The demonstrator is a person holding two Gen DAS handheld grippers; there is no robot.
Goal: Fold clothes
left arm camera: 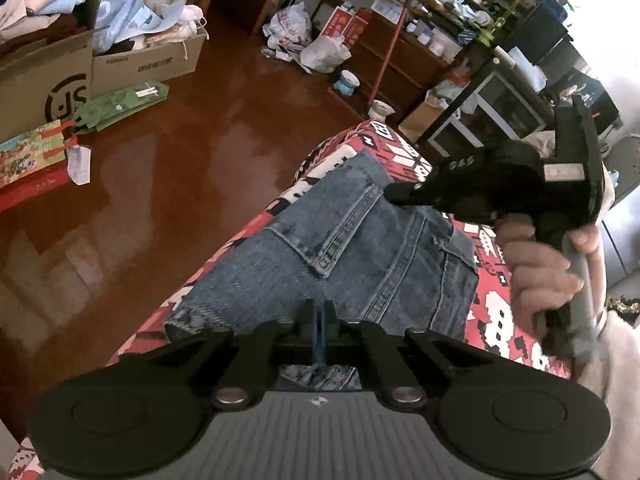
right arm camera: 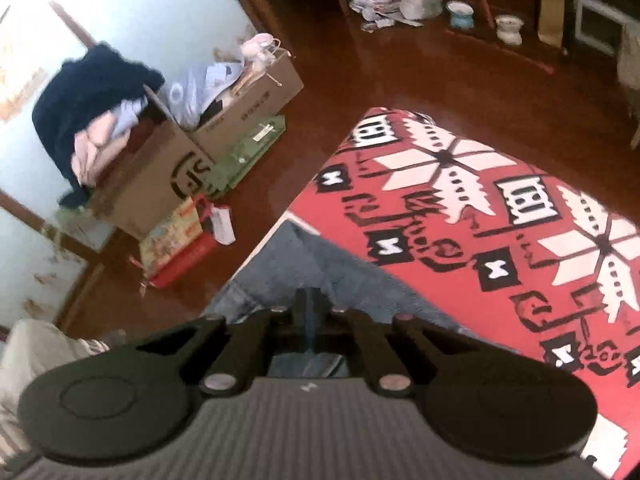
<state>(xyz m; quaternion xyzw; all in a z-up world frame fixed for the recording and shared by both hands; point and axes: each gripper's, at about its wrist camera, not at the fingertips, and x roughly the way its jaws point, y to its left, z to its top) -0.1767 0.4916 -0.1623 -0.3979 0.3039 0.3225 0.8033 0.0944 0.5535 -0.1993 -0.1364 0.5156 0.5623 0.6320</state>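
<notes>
While jeans (left arm camera: pixel 352 240) lie on red blanket (right arm camera: pixel 480 216), left hand-held gripper (left arm camera: pixel 319 312) and right hand-held gripper (right arm camera: pixel 310 304) both pinch denim.

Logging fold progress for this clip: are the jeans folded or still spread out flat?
Partly folded. The jeans lie doubled over on the patterned cloth, a layer overlapping along a seam; both tools are shut on their denim edge.

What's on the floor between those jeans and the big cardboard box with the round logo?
In the right wrist view, mostly bare red-brown floor separates the jeans from the box; a red-edged picture box and a green flat package lie beside the box.
</notes>
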